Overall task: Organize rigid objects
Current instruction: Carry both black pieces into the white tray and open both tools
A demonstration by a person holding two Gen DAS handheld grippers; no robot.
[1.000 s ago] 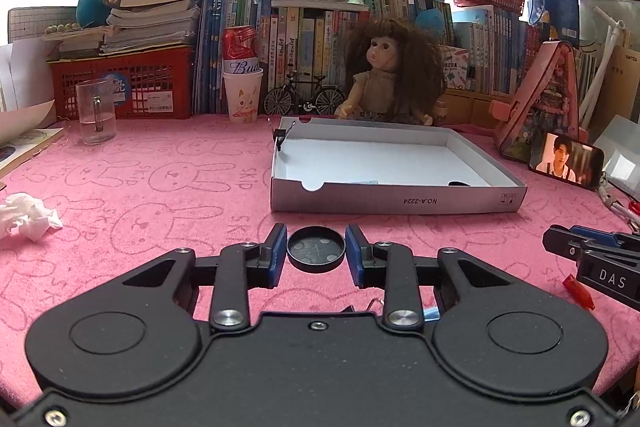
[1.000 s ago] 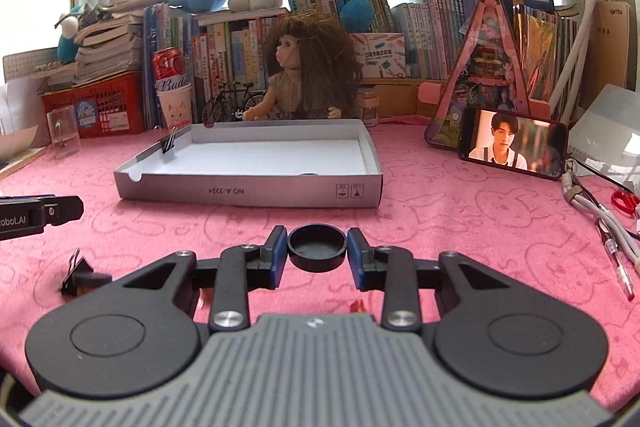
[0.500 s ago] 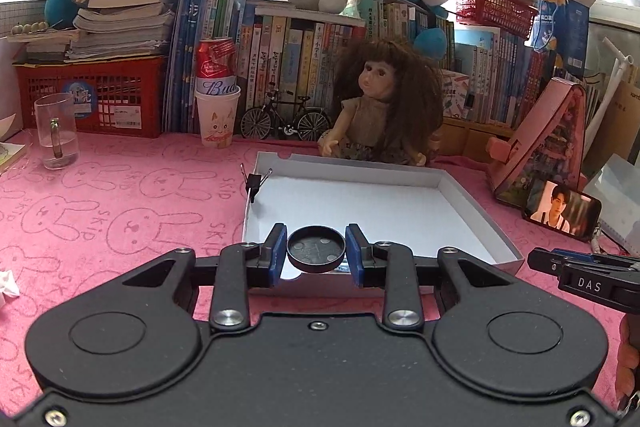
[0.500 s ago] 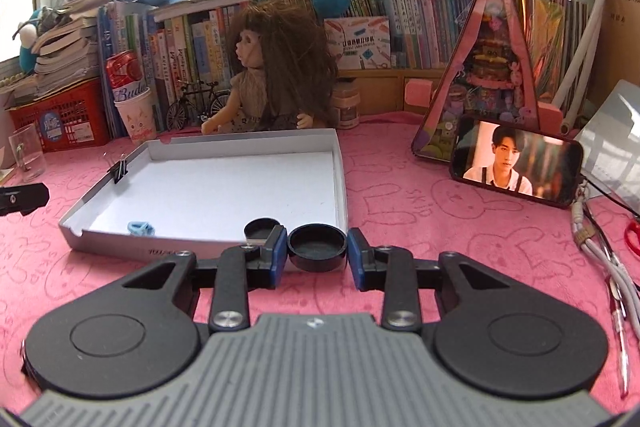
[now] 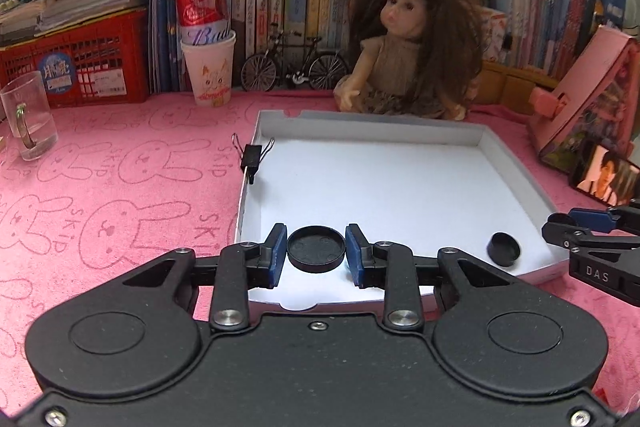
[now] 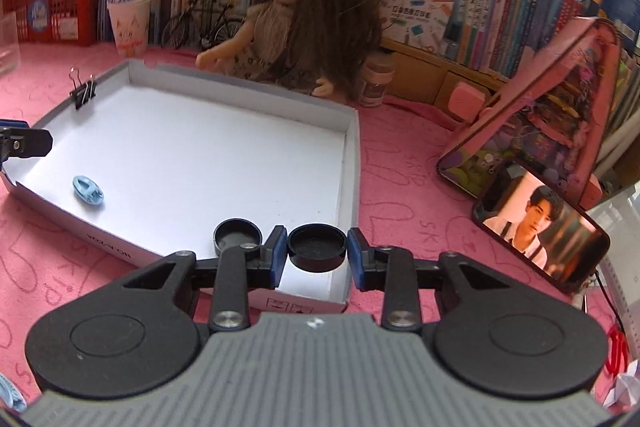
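Note:
A shallow white cardboard tray (image 5: 516, 163) (image 6: 352, 163) lies on the pink cloth. My left gripper (image 5: 316, 249) is shut on a black round cap (image 5: 316, 247) and holds it over the tray's near left part. My right gripper (image 6: 317, 248) is shut on another black cap (image 6: 317, 246), open side up, over the tray's near right corner. A third black cap (image 5: 503, 249) (image 6: 237, 234) lies in the tray. A small blue clip (image 6: 88, 190) lies in the tray near its left wall. A black binder clip (image 5: 251, 158) (image 6: 83, 91) grips the tray's left wall.
A doll (image 5: 404, 47) sits behind the tray. A phone (image 6: 540, 227) leans on a pink stand (image 6: 560, 99) at the right. A glass mug (image 5: 26, 119), a paper cup with a can (image 5: 208, 67), a toy bicycle (image 5: 292, 65) and books line the back.
Both grippers have moved forward with their caps, from the cloth in front of the tray to over the tray's near part. The caps stay gripped.

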